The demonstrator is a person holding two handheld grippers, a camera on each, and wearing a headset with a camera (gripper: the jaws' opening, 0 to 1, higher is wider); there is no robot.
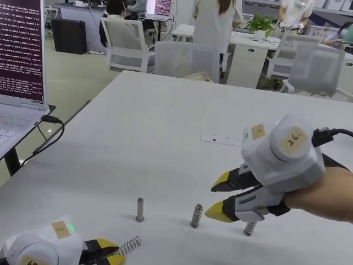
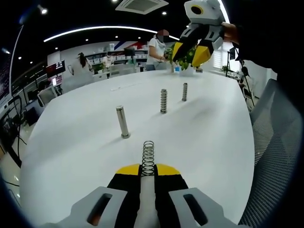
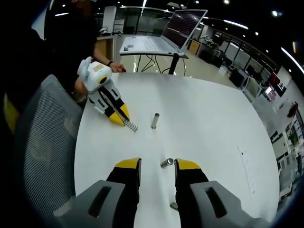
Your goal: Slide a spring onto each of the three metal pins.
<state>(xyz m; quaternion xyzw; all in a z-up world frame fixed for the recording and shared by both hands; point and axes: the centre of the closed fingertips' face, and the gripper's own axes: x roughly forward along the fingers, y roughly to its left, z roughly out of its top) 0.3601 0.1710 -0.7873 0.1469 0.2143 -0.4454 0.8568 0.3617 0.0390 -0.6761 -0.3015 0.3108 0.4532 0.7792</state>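
- Left gripper (image 2: 148, 168): your jaws are pinched together on one end of a loose spring (image 2: 148, 154). The rest of the coil sticks out forward past the yellow tips, low over the white table (image 2: 71, 142). In the head view this sits at the lower left of the frame.
- Bare pin (image 2: 122, 122): upright on the table with no coil on it. In the left gripper view it is up and left of the held spring, near it but not touching.
- Middle pin (image 1: 196, 216) and right-hand pin (image 1: 250, 228): both upright, each wearing a spring.
- Right gripper (image 1: 219, 196): your jaws stand moderately wide apart, holding nothing. It hangs above the table at the right of the head view. In the right gripper view the middle pin's top shows between the two tips, seen from above.
- Laptop (image 1: 19, 55): open, upper left of the head view, beside the table.
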